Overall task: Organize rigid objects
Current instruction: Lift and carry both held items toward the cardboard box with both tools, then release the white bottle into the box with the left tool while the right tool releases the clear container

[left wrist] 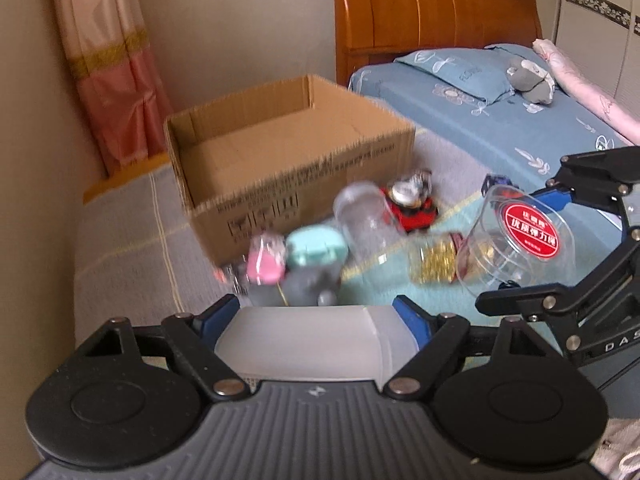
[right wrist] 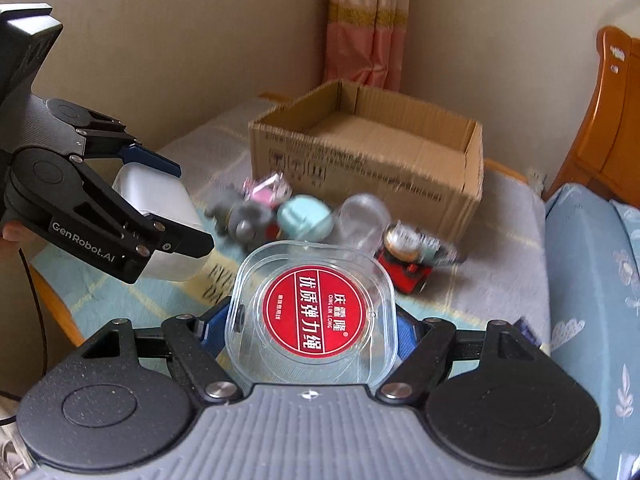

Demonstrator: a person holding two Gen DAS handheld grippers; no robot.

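Note:
My left gripper (left wrist: 316, 312) is shut on a frosted white plastic box (left wrist: 312, 344), held above the blanket; it also shows in the right wrist view (right wrist: 160, 216). My right gripper (right wrist: 312, 320) is shut on a clear plastic case with a red round label (right wrist: 312, 312), seen too in the left wrist view (left wrist: 520, 240). An open cardboard box (left wrist: 288, 148) stands behind a small pile: a grey plush toy (left wrist: 304, 284), a pink item (left wrist: 264, 264), a mint case (left wrist: 316, 248), a clear dome (left wrist: 364, 216), a red toy car (left wrist: 412, 204) and a packet of gold pieces (left wrist: 432, 264).
A bed with blue sheets (left wrist: 500, 120), a pillow and a grey plush lies to the right, under a wooden headboard (left wrist: 432, 4). A pink curtain (left wrist: 108, 60) hangs in the corner behind the box. The wall runs along the left.

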